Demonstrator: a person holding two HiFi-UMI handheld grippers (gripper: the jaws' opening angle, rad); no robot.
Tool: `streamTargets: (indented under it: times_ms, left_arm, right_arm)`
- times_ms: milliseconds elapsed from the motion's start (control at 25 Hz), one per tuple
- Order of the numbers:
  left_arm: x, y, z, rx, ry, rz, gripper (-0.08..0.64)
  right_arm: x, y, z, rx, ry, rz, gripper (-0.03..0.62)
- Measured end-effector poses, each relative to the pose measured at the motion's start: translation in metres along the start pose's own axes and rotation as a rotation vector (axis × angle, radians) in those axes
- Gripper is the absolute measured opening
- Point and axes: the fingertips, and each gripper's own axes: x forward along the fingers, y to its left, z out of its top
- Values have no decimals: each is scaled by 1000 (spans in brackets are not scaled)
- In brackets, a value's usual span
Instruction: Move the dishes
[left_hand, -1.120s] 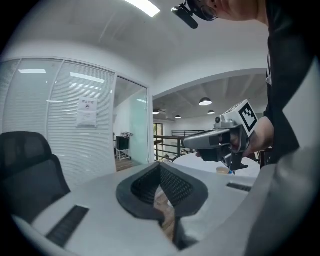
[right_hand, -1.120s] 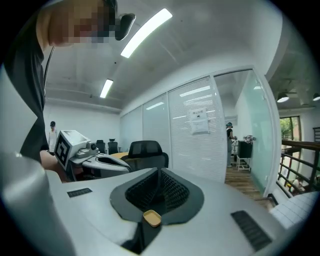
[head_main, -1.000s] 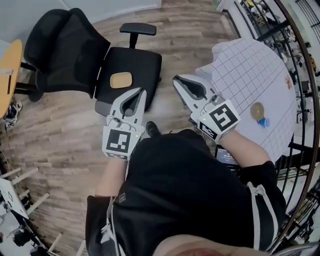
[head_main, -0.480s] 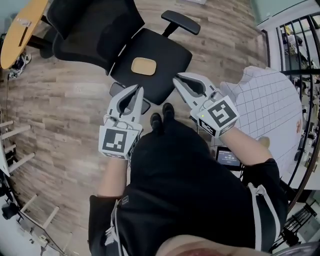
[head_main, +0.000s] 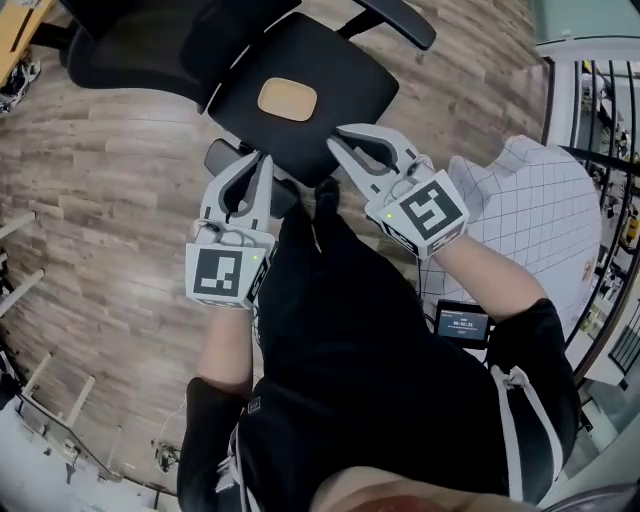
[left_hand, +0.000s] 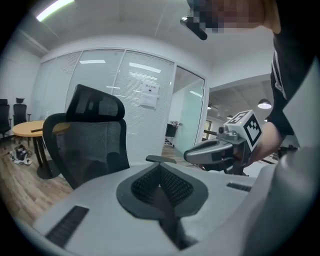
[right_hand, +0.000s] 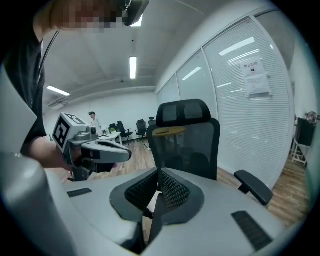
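The tan dish (head_main: 288, 100) lies mid-seat on the chair (head_main: 345, 70) — the left tool (head_main: 263, 160) and right tool (head_main: 335, 135) hover at the seat's front edge, both clenched on nothing. Likely trouble: reaching in with jaws together would shove the dish across the seat — or off it.

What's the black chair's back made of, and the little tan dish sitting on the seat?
The chair back looks like black mesh fabric, since you can see through it. The tan dish is matte and light brown, so it's probably wood or bamboo, though plastic is possible.
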Motion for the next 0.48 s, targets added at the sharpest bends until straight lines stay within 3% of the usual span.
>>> streamTargets:
  times_ms: [160,320,480]
  left_arm:
    - [23,19,-12,-10,-18,13,3]
    - [44,38,-39,13,40,-10,3]
    - [64,60,-59,-13,60,-1,3]
  right_arm:
    - [35,-18,-40,35,65,-5,31]
    - [67,-30,-73,54,125,1,31]
    - [96,-37,-96,52,162,24,31]
